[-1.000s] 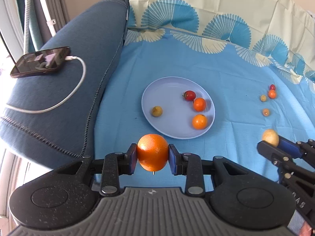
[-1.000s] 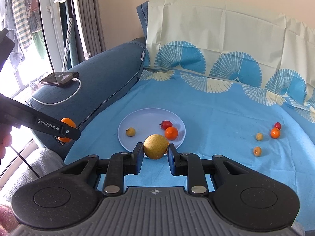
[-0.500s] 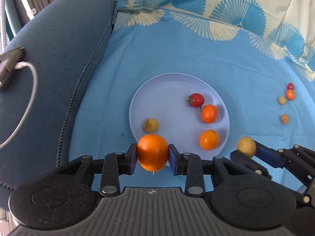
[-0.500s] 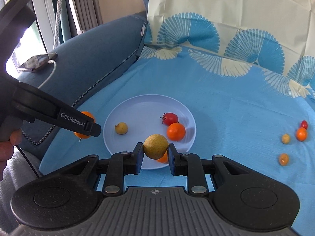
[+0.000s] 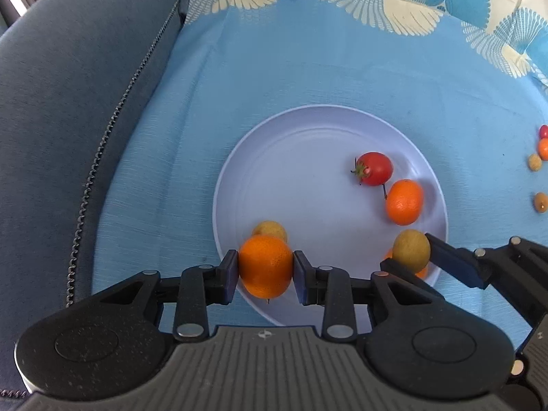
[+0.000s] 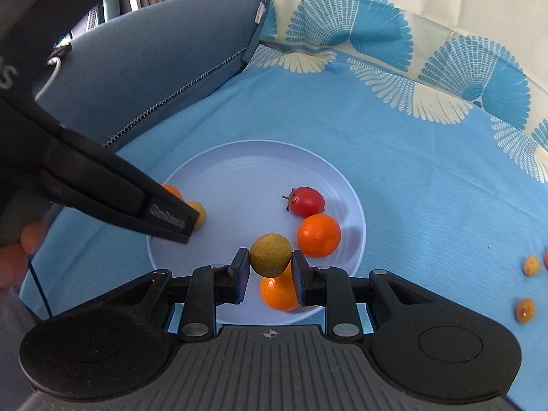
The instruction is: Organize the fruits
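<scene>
Fruits are gathered on and around a pale blue plate [image 5: 308, 126] that sits on a blue patterned cloth [image 5: 308, 61] spread over a sofa seat, with the dark blue armrest [image 5: 68, 102] along the cloth's left edge. At the plate's near-left rim, the left hand-held gripper [image 5: 266, 275] is clamped on a large orange [image 5: 266, 265], both pads pressed to its sides; the fruit hangs over the rim. Just behind it a small yellow fruit [image 5: 270, 230] lies on the plate, partly hidden by the orange. Toward the plate's right side rest a red tomato [image 5: 375, 168] with a green stem and, just beside it toward the near rim, a small orange [image 5: 404, 202]. At the near-right rim the right hand-held gripper [image 6: 270, 267] grips a yellow-green round fruit [image 6: 271, 254] between its pads, held above another orange [image 6: 279, 294] that lies on the plate and is half covered by the held fruit and the gripper's right finger. In the right wrist view the left tool's dark body crosses the plate's left part and hides most of the large orange. Out on the cloth well apart from the plate, near its right edge, lie several loose little fruits: two pale yellow-orange ones [image 6: 531, 266] [image 6: 525, 310] and, in the left wrist view, a small red one [image 5: 544, 131] touching a small orange one [image 5: 543, 148].
</scene>
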Demonstrator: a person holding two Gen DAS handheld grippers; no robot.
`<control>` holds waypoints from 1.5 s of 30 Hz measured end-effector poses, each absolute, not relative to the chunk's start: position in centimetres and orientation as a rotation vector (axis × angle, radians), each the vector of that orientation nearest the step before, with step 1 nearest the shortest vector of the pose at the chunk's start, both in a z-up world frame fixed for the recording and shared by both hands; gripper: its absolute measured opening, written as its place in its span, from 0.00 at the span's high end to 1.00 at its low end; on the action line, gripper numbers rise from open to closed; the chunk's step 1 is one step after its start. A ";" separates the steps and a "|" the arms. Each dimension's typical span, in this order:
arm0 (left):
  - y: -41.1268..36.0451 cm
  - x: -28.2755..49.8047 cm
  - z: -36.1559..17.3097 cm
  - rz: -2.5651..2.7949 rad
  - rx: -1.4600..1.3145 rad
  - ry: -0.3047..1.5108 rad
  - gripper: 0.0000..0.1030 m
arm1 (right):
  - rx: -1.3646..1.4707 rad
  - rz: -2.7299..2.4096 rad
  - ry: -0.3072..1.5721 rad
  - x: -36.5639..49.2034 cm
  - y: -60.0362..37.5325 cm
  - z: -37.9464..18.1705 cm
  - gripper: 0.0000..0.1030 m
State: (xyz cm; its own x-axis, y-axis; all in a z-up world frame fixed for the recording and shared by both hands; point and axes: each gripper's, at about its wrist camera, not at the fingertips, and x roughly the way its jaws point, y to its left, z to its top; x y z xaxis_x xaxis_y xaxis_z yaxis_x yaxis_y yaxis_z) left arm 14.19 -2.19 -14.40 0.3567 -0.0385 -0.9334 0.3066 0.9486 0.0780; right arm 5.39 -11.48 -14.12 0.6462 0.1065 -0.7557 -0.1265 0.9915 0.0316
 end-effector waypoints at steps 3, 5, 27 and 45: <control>-2.0 14.2 -13.5 -0.217 0.254 1.135 0.00 | -0.042 0.132 0.854 5.8 -11.4 -14.1 0.68; -1.6 13.6 -12.4 -0.213 0.245 1.072 0.00 | -0.046 0.124 0.841 5.5 -11.5 -13.7 0.48; 4.8 -3.2 -2.5 -0.118 0.198 0.914 0.00 | 0.068 -0.027 0.646 -12.2 -11.2 -3.6 0.03; 5.5 -9.7 1.4 -0.126 0.201 0.776 0.00 | 0.062 -0.045 0.496 -19.2 -10.4 -0.2 0.01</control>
